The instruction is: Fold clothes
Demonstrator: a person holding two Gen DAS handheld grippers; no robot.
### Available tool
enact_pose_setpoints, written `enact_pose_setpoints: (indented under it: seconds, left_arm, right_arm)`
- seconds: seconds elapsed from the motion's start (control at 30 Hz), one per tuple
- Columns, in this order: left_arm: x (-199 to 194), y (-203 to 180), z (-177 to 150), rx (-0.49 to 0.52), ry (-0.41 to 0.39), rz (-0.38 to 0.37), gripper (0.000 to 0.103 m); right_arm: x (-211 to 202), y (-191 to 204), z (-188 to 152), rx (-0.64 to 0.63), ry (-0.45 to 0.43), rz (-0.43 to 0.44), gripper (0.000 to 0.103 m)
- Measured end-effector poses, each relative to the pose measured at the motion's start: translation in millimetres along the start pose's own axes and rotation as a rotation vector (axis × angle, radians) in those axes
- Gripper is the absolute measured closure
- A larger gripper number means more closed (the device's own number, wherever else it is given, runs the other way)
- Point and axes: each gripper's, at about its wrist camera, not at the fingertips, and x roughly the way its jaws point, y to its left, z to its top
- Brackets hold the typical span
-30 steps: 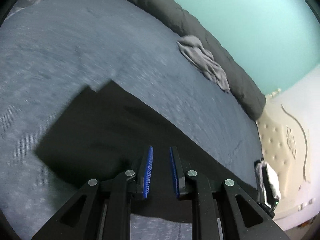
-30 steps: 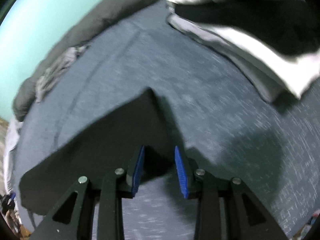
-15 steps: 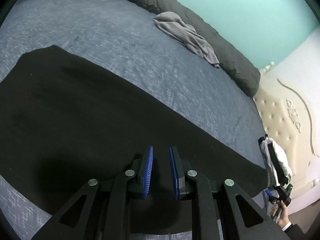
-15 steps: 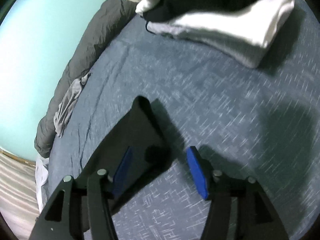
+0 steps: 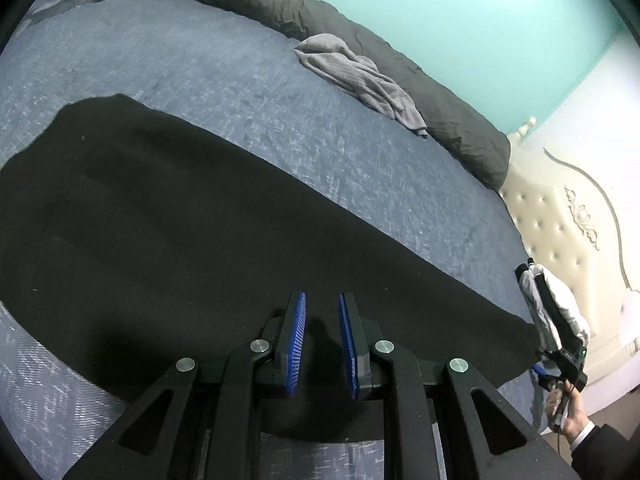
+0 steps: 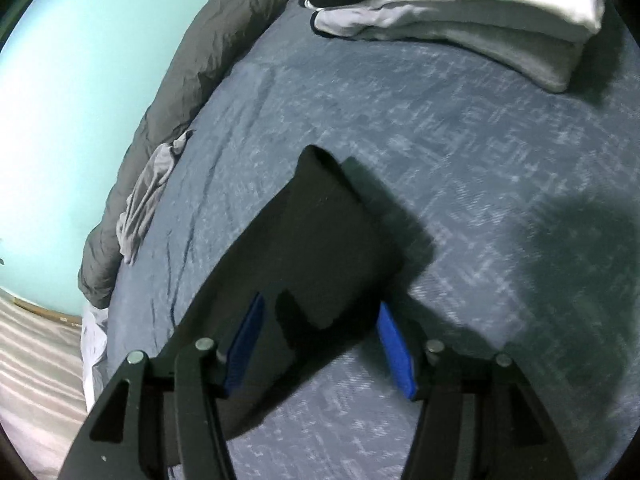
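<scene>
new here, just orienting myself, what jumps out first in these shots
A big black cloth lies spread flat across the blue bed, filling the middle. The left gripper sits over its near edge, jaws narrowly apart; the right gripper gapes wide at its corner. Folded clothes are stacked at the far side.

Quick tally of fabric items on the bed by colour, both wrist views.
Black: 1, flat black garment
Light grey: 1, crumpled grey cloth
Dark grey: 1, rolled dark grey duvet
White and grey: 1 folded stack of clothes, pieces inside uncountable
Total: 4
</scene>
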Motion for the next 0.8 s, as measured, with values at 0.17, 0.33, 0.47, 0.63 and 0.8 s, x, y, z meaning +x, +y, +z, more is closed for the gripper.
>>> enact_pose_setpoints:
  seconds: [0.17,0.33,0.47,0.63,0.8]
  left_arm:
    - [-14,8,5,0.023,-0.026,0.024,0.084]
    - [-30,29,5,-0.010,-0.061,0.038,0.084]
    - [-41,42,8,-0.018,-0.074,0.057,0.084]
    - [-53,53,11,-0.009,-0.094,0.072,0.084]
    - [-67,66,13,-0.009,-0.101,0.083,0.084]
  right_arm:
    - [3,11,-2,-0.041,-0.042,-0.030,0.086]
    - [-10,47,-3,-0.150,-0.107,-0.039,0.089]
    - [-19,95,-6,-0.274,-0.115,-0.042,0.089]
    - [-17,162,-22,-0.384,-0.091,0.000,0.089]
    - [-4,234,-50,-0.472,-0.053,0.052,0.089]
